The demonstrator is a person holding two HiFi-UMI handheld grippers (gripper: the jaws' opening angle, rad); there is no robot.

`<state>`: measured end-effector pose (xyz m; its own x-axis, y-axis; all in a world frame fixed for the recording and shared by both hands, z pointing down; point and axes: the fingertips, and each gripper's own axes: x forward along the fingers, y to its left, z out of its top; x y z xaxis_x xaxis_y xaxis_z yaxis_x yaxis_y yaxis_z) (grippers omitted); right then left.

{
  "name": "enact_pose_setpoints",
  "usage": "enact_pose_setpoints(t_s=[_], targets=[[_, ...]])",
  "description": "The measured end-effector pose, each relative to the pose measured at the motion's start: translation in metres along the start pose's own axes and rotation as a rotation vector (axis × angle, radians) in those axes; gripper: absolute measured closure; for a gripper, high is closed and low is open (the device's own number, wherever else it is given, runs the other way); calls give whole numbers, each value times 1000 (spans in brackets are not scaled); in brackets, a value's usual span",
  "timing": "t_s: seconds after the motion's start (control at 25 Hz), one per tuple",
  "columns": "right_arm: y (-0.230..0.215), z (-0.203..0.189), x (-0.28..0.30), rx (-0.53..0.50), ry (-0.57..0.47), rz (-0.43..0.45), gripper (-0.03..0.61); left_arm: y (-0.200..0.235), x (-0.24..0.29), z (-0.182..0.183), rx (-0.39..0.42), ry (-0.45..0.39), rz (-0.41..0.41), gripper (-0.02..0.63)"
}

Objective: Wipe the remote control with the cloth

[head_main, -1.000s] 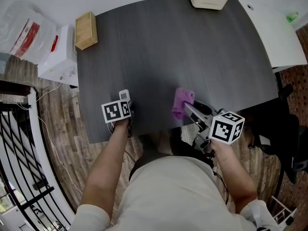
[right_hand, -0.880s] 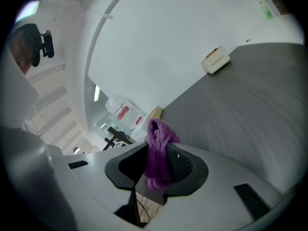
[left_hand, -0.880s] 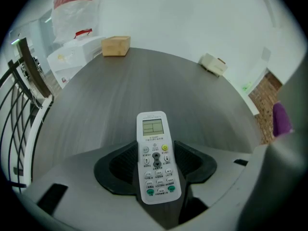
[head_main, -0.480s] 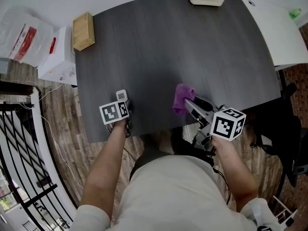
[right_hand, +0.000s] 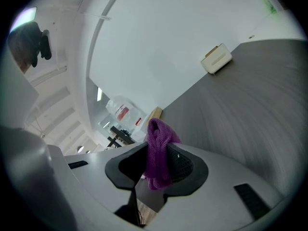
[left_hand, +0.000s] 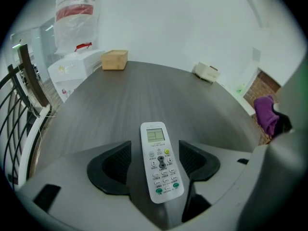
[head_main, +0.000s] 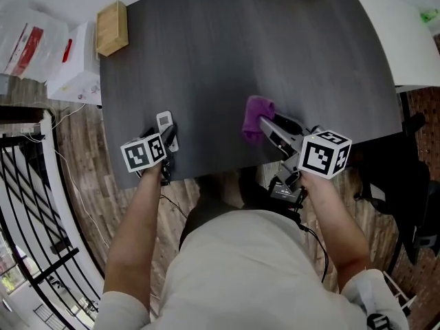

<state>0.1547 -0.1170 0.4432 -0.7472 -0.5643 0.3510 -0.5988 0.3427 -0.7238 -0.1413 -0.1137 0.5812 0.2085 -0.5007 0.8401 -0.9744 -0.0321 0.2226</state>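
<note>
Left tongs (left_hand: 154, 150) are opening, with the pads clear of the remote (left_hand: 161, 165) on both sides. It lies flat and face up between them, near the left front edge of the surface (head_main: 275, 47). Right tongs (right_hand: 156, 165) are clamped on the bunched purple cloth (right_hand: 159, 150), well apart from the remote.

Likely next: bring the cloth over and stroke lengthwise, lightly. The loose remote could slide off the edge, so pinning one end would help.

Unclear: the remote's near end is cut off by the tongs' body, and the cloth covers the right pads. Can't tell whether the cloth touches the surface.
</note>
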Motion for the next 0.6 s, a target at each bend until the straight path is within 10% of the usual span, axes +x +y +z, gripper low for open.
enact_pose_setpoints(t_s=[0.6], targets=[[-35,51,-11,-197,-133,-50,468,7,-112,-5,-164,-307,-12,325]])
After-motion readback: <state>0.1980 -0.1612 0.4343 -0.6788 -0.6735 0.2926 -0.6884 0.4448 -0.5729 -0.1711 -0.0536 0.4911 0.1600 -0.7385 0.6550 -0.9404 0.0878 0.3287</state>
